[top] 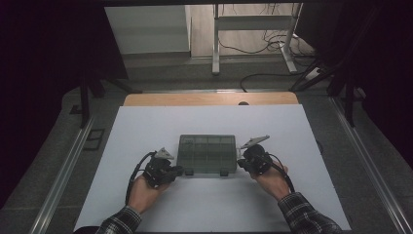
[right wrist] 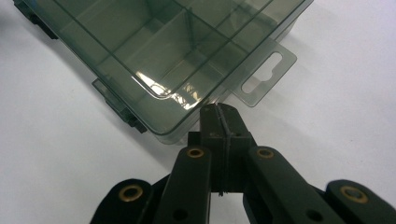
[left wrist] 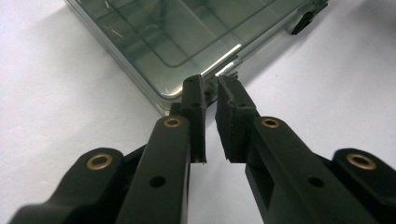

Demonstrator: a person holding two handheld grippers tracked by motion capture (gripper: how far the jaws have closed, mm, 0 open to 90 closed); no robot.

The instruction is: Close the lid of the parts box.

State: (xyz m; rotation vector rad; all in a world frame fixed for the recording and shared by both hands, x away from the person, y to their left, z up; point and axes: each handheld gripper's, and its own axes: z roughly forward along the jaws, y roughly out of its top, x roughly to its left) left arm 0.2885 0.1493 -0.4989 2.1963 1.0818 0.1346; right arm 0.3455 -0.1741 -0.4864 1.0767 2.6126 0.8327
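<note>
A smoky clear compartment box (top: 207, 155) lies shut at the middle of the white sheet (top: 146, 131). My left gripper (top: 181, 170) is at the box's front left corner. In the left gripper view its jaws stand a narrow gap apart, and the left gripper (left wrist: 211, 84) pinches a small latch piece on the front edge of the box (left wrist: 177, 32). A second black latch (left wrist: 306, 21) sits farther along that edge. My right gripper (top: 241, 162) is at the box's right end. The right gripper (right wrist: 219, 109) is shut and empty against the wall of the box (right wrist: 154, 51), beside the hang tab (right wrist: 266, 72).
The white sheet covers a wooden table whose far edge (top: 209, 99) shows. Beyond it are a desk frame (top: 253, 29) and cables (top: 272, 46) on the floor. Metal rails (top: 63, 175) run along both sides. Bare sheet lies around the box.
</note>
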